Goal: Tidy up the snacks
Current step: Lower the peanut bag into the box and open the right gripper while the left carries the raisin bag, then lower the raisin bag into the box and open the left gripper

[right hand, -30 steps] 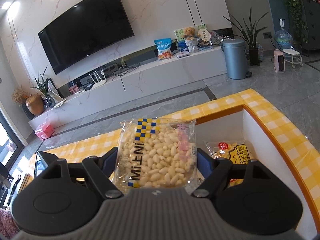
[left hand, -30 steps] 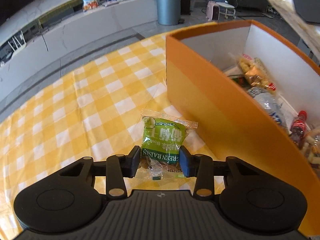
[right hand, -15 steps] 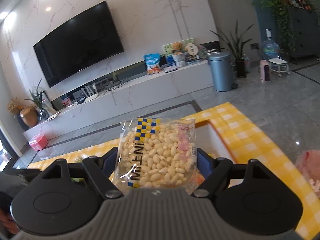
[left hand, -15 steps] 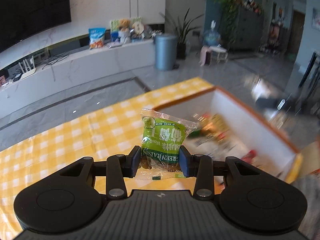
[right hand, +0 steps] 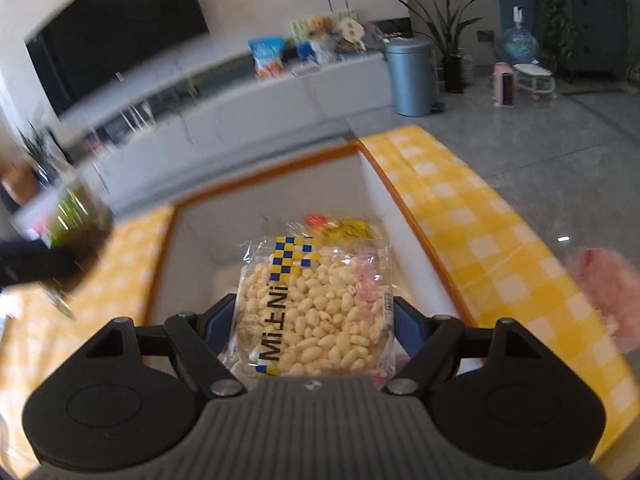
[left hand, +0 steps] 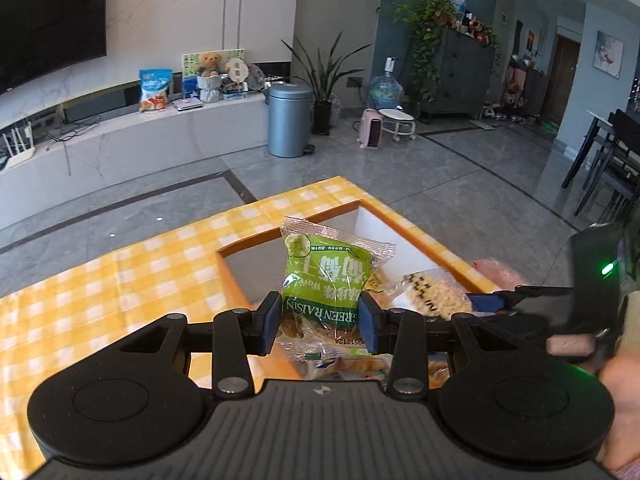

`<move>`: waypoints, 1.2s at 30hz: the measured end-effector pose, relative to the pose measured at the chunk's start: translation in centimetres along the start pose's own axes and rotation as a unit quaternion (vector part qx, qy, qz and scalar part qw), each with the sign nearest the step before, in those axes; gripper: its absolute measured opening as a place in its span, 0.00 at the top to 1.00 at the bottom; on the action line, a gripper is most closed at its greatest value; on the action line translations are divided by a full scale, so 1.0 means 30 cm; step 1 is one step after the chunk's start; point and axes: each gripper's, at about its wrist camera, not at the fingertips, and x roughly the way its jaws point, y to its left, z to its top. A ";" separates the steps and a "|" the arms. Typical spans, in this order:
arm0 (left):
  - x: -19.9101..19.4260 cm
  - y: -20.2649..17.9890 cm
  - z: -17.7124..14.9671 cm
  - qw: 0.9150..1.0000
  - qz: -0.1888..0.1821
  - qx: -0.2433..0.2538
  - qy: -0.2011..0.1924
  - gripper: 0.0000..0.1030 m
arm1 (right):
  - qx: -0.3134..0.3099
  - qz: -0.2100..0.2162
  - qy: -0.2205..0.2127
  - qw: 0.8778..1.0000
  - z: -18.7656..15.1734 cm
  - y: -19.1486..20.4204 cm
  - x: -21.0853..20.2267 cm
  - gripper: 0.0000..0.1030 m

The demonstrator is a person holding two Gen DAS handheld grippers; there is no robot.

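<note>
My left gripper (left hand: 319, 322) is shut on a green raisin packet (left hand: 326, 284) and holds it above the near side of the orange box (left hand: 280, 234). My right gripper (right hand: 314, 320) is shut on a clear bag of puffed rice (right hand: 316, 312) and holds it over the box's white inside (right hand: 280, 196). A yellow snack packet (right hand: 352, 227) lies in the box beyond the bag. The right gripper and its bag (left hand: 434, 296) also show at the right of the left wrist view. The left gripper shows blurred at the left of the right wrist view (right hand: 48, 260).
The box stands on a yellow checked tablecloth (left hand: 120, 280), which runs along the box's right side (right hand: 480, 240). Something pink (right hand: 608, 288) lies at the table's right edge. Beyond the table are a grey floor, a bin (left hand: 289, 120) and a low TV counter.
My left gripper has lifted the raisin packet off the cloth and carried it right, over the box. My right gripper has tilted down and moved lower over the box with its bag.
</note>
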 end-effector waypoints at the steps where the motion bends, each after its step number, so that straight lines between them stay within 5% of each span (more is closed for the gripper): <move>1: 0.007 -0.004 0.001 1.000 -0.001 -0.002 0.002 0.56 | -0.011 -0.016 0.000 1.000 -0.003 0.009 0.008 0.24; 4: 0.033 -0.022 0.003 1.000 0.004 0.002 0.004 0.56 | -0.020 -0.036 -0.002 0.999 -0.009 0.011 0.027 0.18; 9: 0.089 -0.038 0.012 1.000 0.013 -0.009 0.009 0.56 | 0.013 0.014 -0.028 0.999 0.011 -0.027 0.001 0.05; 30: 0.340 -0.029 -0.030 0.995 0.073 -0.031 0.065 0.54 | 0.062 0.028 -0.047 0.997 0.020 -0.081 -0.038 0.04; 32: 0.322 -0.013 -0.034 0.995 0.074 -0.043 0.053 0.48 | 0.063 0.028 -0.047 0.996 0.020 -0.080 -0.037 0.04; 34: 0.299 0.000 -0.030 0.996 0.068 -0.052 0.039 0.18 | 0.067 0.030 -0.048 0.996 0.020 -0.082 -0.038 0.03; 36: 0.268 0.013 -0.030 0.995 0.069 -0.061 0.023 0.13 | 0.070 0.031 -0.048 0.996 0.021 -0.083 -0.038 0.04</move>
